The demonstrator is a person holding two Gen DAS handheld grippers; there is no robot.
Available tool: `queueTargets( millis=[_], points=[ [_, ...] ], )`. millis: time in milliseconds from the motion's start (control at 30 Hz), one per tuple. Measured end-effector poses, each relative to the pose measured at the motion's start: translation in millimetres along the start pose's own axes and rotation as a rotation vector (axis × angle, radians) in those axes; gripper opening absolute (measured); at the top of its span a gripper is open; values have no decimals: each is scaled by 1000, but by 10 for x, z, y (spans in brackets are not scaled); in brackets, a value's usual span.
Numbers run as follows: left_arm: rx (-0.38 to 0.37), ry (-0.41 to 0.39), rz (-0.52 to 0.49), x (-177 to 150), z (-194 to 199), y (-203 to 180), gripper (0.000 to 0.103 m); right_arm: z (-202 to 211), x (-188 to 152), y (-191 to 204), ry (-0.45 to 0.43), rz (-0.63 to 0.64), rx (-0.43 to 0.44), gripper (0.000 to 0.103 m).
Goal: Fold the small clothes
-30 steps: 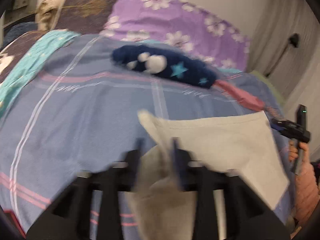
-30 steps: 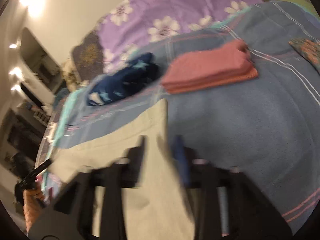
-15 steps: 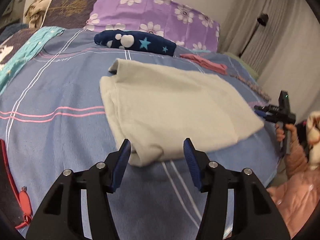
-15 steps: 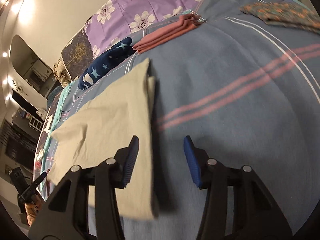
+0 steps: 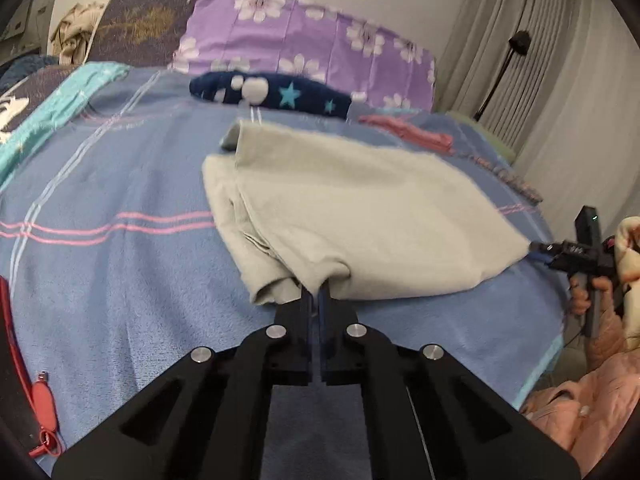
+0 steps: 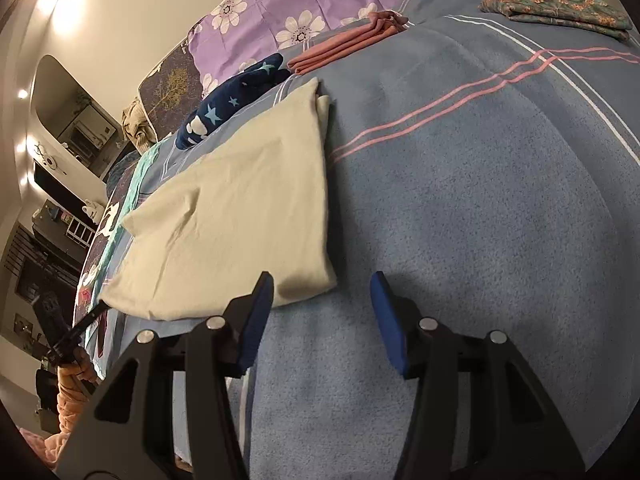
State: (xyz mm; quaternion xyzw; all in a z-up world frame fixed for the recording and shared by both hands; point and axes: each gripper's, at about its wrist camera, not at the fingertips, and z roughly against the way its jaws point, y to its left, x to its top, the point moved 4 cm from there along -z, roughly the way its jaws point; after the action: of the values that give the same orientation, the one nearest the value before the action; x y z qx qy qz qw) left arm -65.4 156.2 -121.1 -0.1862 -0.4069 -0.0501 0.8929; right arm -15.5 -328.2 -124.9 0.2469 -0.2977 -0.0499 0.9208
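Jaws of left gripper (image 5: 319, 292) pinch cream garment (image 5: 360, 216) edge; right gripper (image 6: 322, 304) angled down, jaws opening, empty.

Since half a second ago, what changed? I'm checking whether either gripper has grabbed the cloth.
The left gripper has shut on the near corner of the cream cloth; before, its jaws stood open around that corner. The right gripper is open by the other near corner, holding nothing. The cloth lies folded as before; the navy and pink pieces have not moved.
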Motion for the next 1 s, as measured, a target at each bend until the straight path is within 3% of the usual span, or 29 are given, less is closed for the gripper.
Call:
queueTargets(
  millis=[100, 267, 333, 400, 467, 533, 667, 700, 733, 767, 800, 933, 1000],
  points=[
    [16, -10, -97, -69, 221, -108, 1, 41, -51, -19, -5, 8, -18, 53],
    [202, 169, -107, -539, -68, 276, 0, 44, -83, -108, -6, -22, -16, 53],
    [133, 102, 5, -553, 40, 355, 0, 46, -72, -113, -6, -26, -16, 53],
    [101, 39, 22, -482, 159, 317, 2, 38, -50, -92, -3, -12, -19, 54],
    [78, 11, 33, -396, 194, 274, 43, 8, 1, -66, -2, 2, -12, 55],
    [51, -15, 30, -285, 185, 205, 47, -29, 41, -53, -3, 3, -2, 55],
    [56, 39, 3, -176, -56, 97, 45, -140, 116, 26, -5, 16, 23, 55],
    [58, 58, 2, -165, -130, 102, 39, -168, 137, 46, -5, 26, 23, 51],
    [51, 73, 5, -141, -187, 131, 9, -204, 157, 71, -3, 38, 22, 33],
    [52, 86, 16, -129, -234, 140, 4, -255, 180, 96, 12, 51, 14, 22],
    [51, 81, 27, -110, -228, 139, 4, -260, 197, 99, 14, 55, 6, 6],
    [-15, -24, 71, 4, 97, 78, 3, 50, 317, 153, -77, 30, 122, 4],
    [-36, -49, 22, -18, 311, -14, 3, 226, 342, 166, -100, 37, 184, 4]
  ],
)
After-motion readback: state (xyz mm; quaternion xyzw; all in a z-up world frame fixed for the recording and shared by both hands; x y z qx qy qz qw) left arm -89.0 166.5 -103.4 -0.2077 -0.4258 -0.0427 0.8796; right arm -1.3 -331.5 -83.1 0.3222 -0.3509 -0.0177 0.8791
